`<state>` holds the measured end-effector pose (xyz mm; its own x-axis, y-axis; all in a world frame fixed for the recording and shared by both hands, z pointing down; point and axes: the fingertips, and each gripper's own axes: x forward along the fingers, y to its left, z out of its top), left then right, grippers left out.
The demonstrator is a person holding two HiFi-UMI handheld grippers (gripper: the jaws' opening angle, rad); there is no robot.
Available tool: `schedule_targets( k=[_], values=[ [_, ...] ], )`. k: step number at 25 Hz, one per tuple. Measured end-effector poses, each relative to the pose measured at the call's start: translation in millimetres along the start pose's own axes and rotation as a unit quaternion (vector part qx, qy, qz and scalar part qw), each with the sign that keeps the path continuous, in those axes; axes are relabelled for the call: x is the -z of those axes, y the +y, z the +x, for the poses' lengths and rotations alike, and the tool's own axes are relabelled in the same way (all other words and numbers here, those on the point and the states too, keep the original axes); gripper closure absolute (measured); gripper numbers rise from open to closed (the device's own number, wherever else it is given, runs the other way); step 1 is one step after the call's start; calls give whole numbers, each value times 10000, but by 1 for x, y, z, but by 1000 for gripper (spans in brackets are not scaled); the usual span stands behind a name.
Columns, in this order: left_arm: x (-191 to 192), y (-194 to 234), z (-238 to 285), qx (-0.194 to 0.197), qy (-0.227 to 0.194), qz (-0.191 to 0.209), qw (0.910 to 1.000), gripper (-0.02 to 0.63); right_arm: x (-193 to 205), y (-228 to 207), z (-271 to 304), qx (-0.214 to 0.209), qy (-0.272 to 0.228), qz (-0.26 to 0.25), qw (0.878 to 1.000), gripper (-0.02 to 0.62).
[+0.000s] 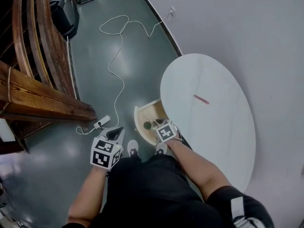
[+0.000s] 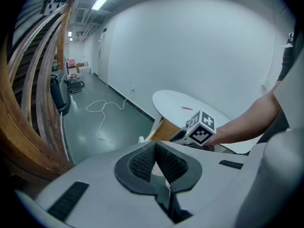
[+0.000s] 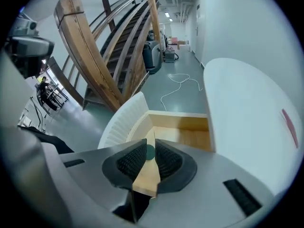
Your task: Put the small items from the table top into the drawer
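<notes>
The white oval table [image 1: 213,127] carries one thin red item [image 1: 201,99], seen again in the right gripper view [image 3: 289,125]. Under the table's near-left edge, the curved wooden drawer [image 1: 141,115] stands pulled out. A small green round item [image 1: 147,125] lies on its floor. My right gripper [image 1: 160,124] hangs above the drawer, pointing steeply down. Its jaws [image 3: 151,148] stand slightly apart, empty, with the green item [image 3: 149,152] and the wood below showing through the gap. My left gripper [image 1: 115,132] hovers over the floor left of the drawer, pads [image 2: 142,163] meeting at the tips, empty.
Heavy wooden stair beams [image 1: 38,94] fill the left side. A power strip [image 1: 101,122] and its white cable [image 1: 114,56] lie on the grey floor beside the drawer. The person's shoes [image 1: 133,148] stand just in front of it. A white wall runs behind the table.
</notes>
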<state>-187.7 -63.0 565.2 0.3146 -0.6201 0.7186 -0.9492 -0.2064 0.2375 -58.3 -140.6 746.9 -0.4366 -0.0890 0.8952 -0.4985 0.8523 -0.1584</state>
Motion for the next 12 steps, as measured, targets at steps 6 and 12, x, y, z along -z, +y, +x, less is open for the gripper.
schedule_targets(
  k=[6,12],
  values=[
    [-19,-13,4,99,-153,183,9997,592,-31,10,-63,-146,-798,157,9966,562],
    [-31,-23,17,125,-244,350,9990,592,-38,2,-114,34,-1428,80,9897,574]
  ],
)
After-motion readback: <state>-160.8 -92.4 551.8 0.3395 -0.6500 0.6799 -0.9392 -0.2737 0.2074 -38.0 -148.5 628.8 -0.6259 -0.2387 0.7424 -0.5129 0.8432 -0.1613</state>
